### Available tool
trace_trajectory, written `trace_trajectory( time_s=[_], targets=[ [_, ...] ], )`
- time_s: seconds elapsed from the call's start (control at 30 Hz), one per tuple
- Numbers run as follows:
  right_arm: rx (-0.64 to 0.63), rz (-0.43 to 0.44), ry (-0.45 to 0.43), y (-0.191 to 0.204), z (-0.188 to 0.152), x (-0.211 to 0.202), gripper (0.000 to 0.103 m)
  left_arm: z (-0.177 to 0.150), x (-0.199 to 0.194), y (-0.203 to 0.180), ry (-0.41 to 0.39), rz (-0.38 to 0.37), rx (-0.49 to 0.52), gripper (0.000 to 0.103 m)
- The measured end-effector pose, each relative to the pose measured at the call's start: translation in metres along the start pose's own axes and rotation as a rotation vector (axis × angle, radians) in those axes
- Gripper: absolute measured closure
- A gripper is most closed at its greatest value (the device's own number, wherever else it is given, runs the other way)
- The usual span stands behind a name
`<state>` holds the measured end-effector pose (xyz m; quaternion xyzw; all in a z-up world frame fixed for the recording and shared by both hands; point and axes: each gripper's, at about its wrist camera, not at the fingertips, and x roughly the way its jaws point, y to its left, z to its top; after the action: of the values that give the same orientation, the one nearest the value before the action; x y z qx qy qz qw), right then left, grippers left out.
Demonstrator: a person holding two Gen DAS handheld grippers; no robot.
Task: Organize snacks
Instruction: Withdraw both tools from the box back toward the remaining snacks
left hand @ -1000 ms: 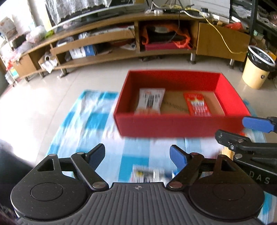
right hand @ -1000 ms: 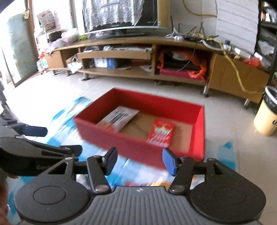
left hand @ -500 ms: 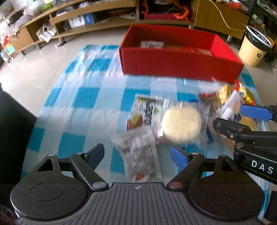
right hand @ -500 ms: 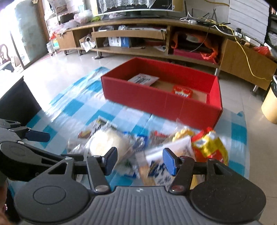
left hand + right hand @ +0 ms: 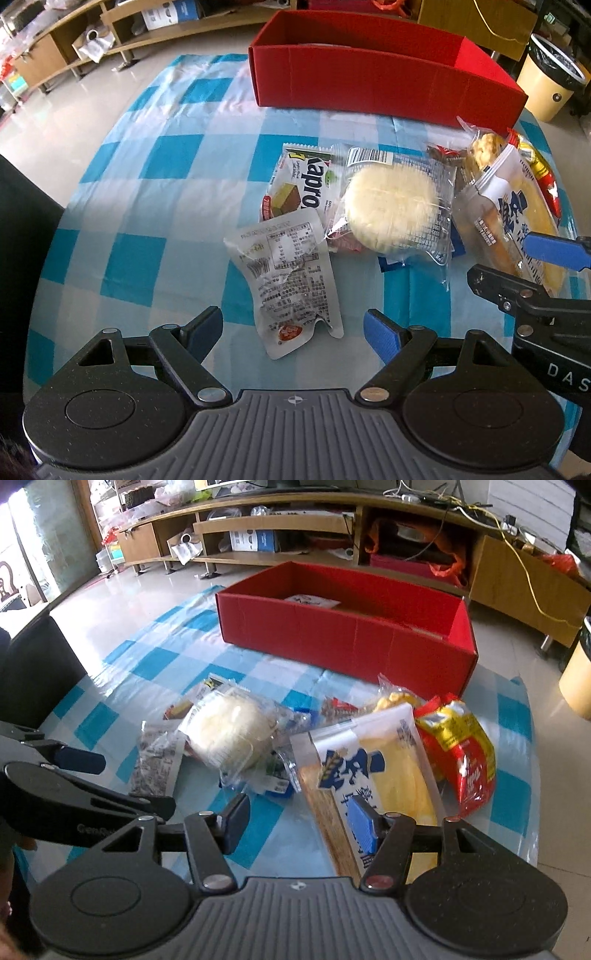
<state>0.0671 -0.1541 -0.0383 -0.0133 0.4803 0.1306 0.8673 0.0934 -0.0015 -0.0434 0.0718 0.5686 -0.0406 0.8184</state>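
Observation:
A heap of snacks lies on the blue-checked cloth (image 5: 166,155) in front of the red box (image 5: 369,85). My left gripper (image 5: 293,328) is open just above the near end of a silver packet (image 5: 288,280). Beyond it lie a Kapro wafer pack (image 5: 299,188) and a round pale cake in clear wrap (image 5: 391,210). My right gripper (image 5: 301,823) is open, low over the left edge of a white, blue and yellow bag (image 5: 373,764), pads not pressing it. A red and yellow bag (image 5: 461,746) lies to its right. A white packet (image 5: 312,600) shows inside the box.
A long wooden TV cabinet (image 5: 280,520) runs along the back wall. A yellow bin (image 5: 550,74) stands on the floor right of the box. A dark block (image 5: 22,240) sits at the cloth's left edge. Bare tile floor surrounds the cloth.
Both views have swung down and back from the red box to the snack heap. The grippers have dropped closer to the cloth. Their jaws stand about as wide as before.

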Motion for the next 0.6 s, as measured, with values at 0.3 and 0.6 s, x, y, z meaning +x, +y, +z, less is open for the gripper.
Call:
trace_trajectory(
  time_s=[0.3,0.6],
  targets=[
    [-0.022,0.013,-0.01,-0.001,-0.002,0.0,0.045,0.0,0.012,-0.004,0.029,0.001,0.006,0.015],
    [-0.062,0.02,-0.021,0.0,-0.004,-0.005,0.045,0.003,0.019,-0.006,0.04,0.005,0.011,0.015]
  ],
)
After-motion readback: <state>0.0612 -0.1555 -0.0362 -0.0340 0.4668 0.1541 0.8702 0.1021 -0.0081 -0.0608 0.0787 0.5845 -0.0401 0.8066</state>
